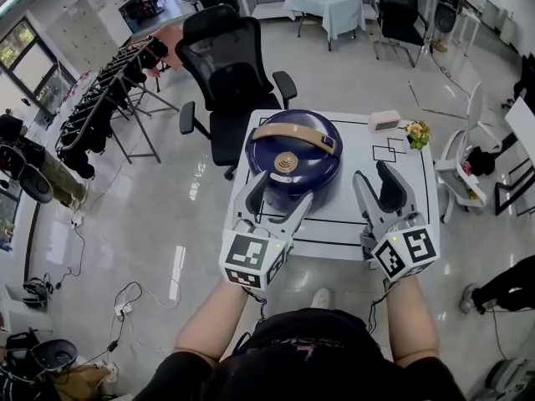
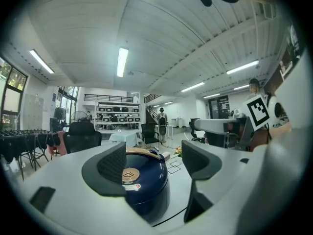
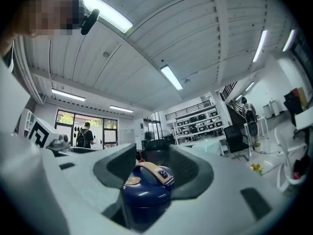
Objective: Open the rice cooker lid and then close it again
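Note:
A dark blue rice cooker (image 1: 292, 164) stands on the white table (image 1: 414, 192), its lid down, with a tan handle (image 1: 294, 135) across the top and a round brass vent cap (image 1: 285, 163). My left gripper (image 1: 282, 192) is open, its fingers at the cooker's near left side; I cannot tell if they touch it. My right gripper (image 1: 374, 176) hangs open just right of the cooker, holding nothing. In the left gripper view the cooker (image 2: 146, 182) shows between the spread jaws of the left gripper (image 2: 154, 161). The right gripper view shows the cooker (image 3: 144, 192) and its handle (image 3: 152, 172) beyond the open right gripper (image 3: 155, 163).
A small pink box (image 1: 384, 121) and a small bunch of flowers (image 1: 416, 132) sit at the table's far right corner. Black outline marks run across the tabletop. A black office chair (image 1: 230, 65) stands behind the table, and a white chair (image 1: 466, 144) to its right.

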